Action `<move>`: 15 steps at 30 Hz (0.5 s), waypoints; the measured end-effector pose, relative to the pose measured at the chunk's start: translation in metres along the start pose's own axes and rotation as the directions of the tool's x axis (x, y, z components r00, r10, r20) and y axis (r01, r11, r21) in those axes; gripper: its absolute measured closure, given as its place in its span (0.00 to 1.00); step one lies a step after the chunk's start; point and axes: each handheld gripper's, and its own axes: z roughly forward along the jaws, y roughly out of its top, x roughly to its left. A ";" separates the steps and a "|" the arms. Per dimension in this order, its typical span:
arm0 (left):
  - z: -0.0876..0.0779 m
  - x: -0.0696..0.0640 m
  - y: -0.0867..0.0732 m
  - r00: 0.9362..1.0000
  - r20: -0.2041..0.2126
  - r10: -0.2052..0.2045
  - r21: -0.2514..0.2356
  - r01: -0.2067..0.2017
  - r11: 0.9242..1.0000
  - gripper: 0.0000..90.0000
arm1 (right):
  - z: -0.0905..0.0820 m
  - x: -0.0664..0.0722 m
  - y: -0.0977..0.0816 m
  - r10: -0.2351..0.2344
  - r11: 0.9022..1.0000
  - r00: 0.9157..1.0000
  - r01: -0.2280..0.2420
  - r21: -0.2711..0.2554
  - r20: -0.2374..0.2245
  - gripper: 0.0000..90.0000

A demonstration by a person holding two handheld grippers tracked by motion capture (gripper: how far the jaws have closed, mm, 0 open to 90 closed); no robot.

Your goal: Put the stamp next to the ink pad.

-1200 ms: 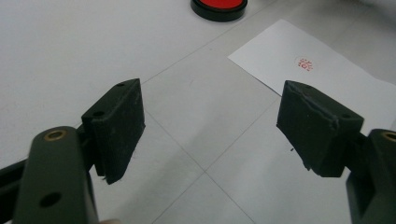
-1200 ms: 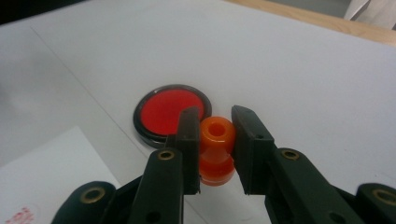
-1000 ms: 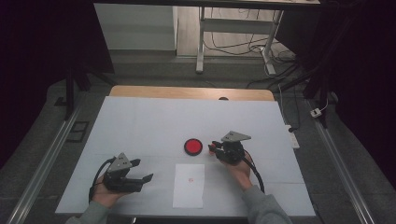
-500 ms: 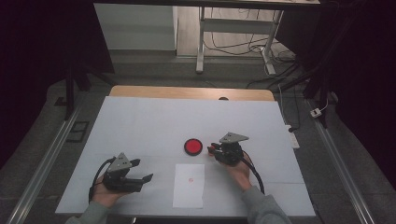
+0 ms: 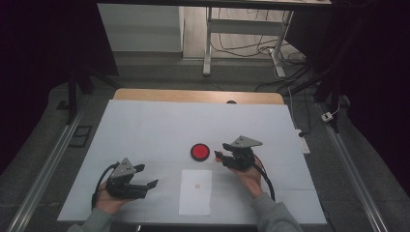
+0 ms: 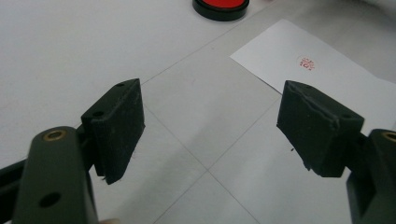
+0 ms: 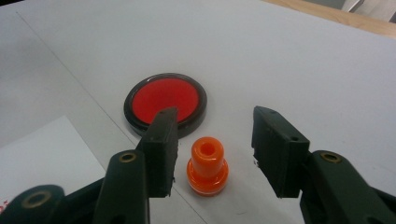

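Orange stamp (image 7: 207,166) upright between just-opened right hand-held gripper (image 7: 215,149) jaws, untouched; left hand-held gripper (image 6: 210,126) wide.

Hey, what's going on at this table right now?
A person is stamping paper with two hand-held grippers. The right gripper has just been opening its jaws around a small orange stamp, which stands upright on the white table beside a round red ink pad; the pads no longer press on it. A white sheet already carries a red mark. The left gripper waits open beside the sheet, holding nothing.
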 end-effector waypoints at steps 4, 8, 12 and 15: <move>0.001 0.002 -0.001 1.000 -0.005 -0.004 0.004 0.004 1.000 0.25 | -0.008 0.000 0.002 -0.009 1.000 1.000 0.009 -0.015 -0.010 0.52; 0.001 0.003 -0.002 1.000 -0.008 -0.009 0.006 0.009 1.000 0.25 | -0.018 0.003 0.005 -0.038 0.999 0.999 0.038 -0.026 -0.003 0.52; 0.003 0.003 -0.001 1.000 -0.010 -0.008 0.010 0.008 1.000 0.25 | -0.031 0.003 0.005 -0.045 0.998 0.999 0.045 -0.039 -0.008 0.51; 0.004 0.003 -0.001 1.000 -0.011 -0.004 0.014 0.004 1.000 0.25 | -0.043 0.003 0.000 -0.043 0.998 0.999 0.042 -0.051 -0.002 0.51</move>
